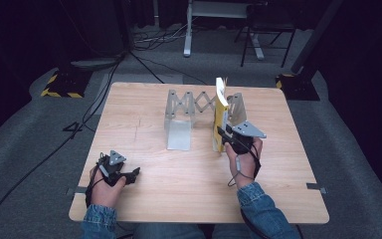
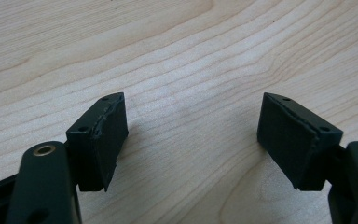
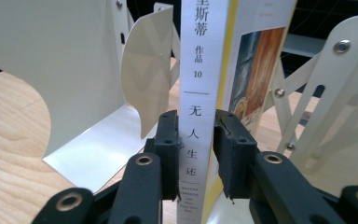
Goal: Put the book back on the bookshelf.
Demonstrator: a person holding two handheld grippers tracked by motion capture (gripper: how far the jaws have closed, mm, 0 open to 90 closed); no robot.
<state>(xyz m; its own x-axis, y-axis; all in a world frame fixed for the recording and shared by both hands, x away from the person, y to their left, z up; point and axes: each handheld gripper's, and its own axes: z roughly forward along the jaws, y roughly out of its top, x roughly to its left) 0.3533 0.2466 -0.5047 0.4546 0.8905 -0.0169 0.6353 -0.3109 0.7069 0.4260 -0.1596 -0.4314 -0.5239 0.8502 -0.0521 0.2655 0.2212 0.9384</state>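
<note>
A thin book (image 1: 221,107) with a white spine and yellow cover stands upright in the right part of a metal expanding book rack (image 1: 179,107) at the table's far middle. My right gripper (image 1: 222,133) meets the book's near edge low down. In the right gripper view the gripper (image 3: 196,140) has its two black pads lying against both sides of the spine of the book (image 3: 200,70), shut on it. My left gripper (image 1: 132,174) rests near the table's front left corner. Its jaws (image 2: 191,135) stand wide open over bare wood, with nothing between them.
The rack's white end plates (image 3: 51,60) and scissor arms (image 3: 335,84) flank the book closely. The wooden table (image 1: 144,129) has free room in front of and left of the rack. Cables (image 1: 144,64) and stand legs (image 1: 187,47) lie on the grey floor behind.
</note>
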